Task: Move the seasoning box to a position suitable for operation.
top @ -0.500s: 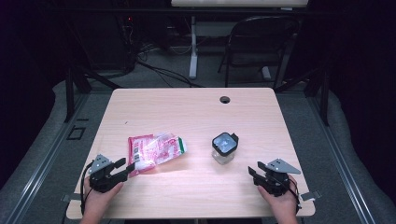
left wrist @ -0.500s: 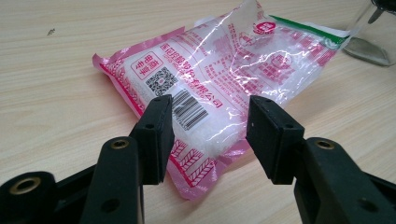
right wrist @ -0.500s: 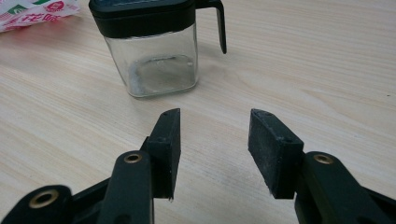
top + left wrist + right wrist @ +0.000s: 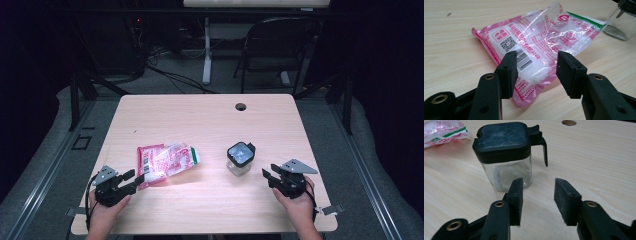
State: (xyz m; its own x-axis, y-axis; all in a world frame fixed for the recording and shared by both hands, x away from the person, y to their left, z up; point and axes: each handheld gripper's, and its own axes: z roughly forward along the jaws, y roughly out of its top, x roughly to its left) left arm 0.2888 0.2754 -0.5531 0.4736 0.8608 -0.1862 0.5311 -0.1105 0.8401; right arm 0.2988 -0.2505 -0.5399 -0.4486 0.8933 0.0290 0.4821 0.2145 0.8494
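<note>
A folding chair (image 4: 280,47) stands beyond the pale wooden tabletop (image 4: 210,120), which has a cable hole (image 4: 241,106) near its far edge. The pink plastic packet (image 4: 165,160) lies flat left of centre; the glass jar (image 4: 240,159) with its black lid stands upright, well apart to its right. The left gripper (image 4: 135,176) lies low at the packet's near corner, jaws spread around it without pressing. The right gripper (image 4: 266,175) points at the jar, jaws spread, empty.
</note>
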